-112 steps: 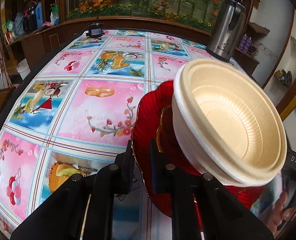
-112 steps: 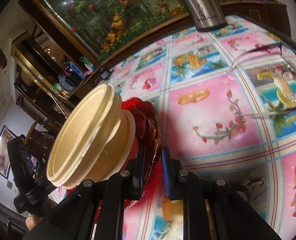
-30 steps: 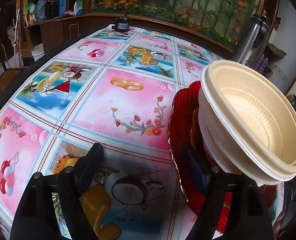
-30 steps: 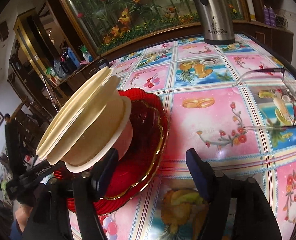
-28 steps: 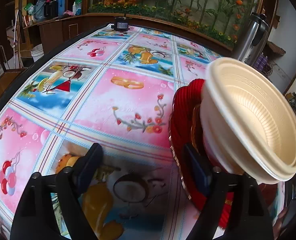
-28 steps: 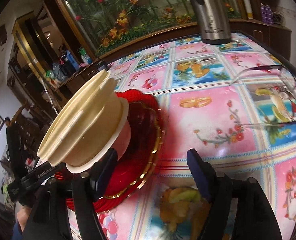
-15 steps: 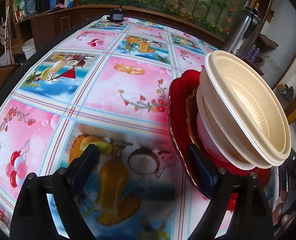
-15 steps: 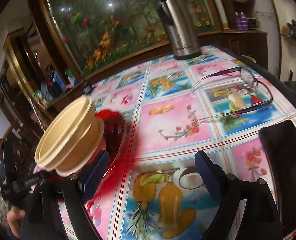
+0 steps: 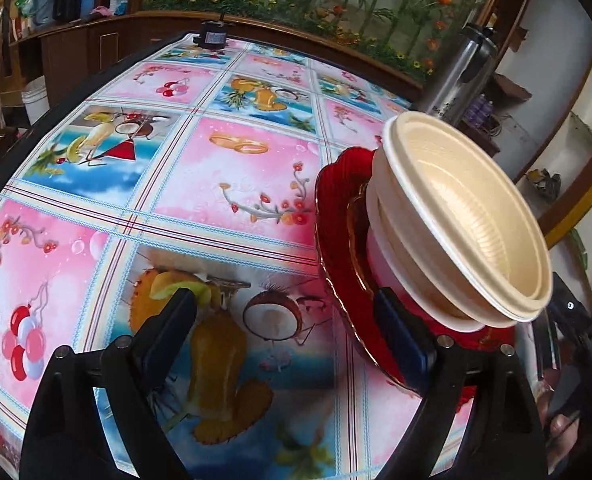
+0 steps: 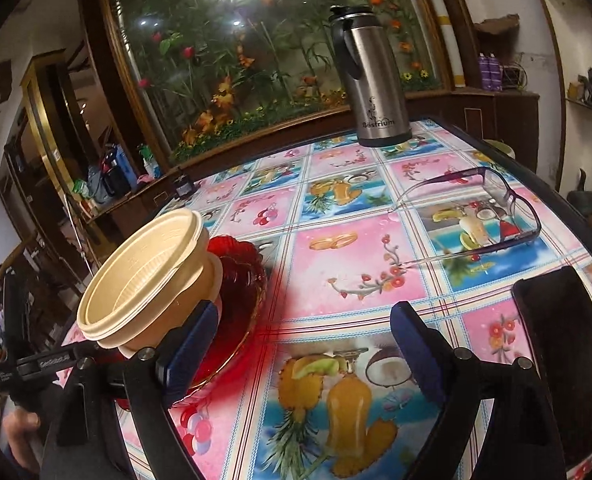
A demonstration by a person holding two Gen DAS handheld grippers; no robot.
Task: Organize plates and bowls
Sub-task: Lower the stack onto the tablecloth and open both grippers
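- We see the left tongs (image 9: 284, 320) spread wide, their jaws just opened further, gripping nothing.
- The right tongs (image 10: 304, 336) likewise, empty.
- Stacked cream bowls (image 9: 468, 224) sit on red plates (image 9: 336, 216) on the table (image 9: 216, 184), beside the left tongs' right finger (image 9: 400, 336) and the right tongs' left finger (image 10: 188, 340).

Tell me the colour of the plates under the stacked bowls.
Deep red plates with gold rims, clearest in the left wrist view.
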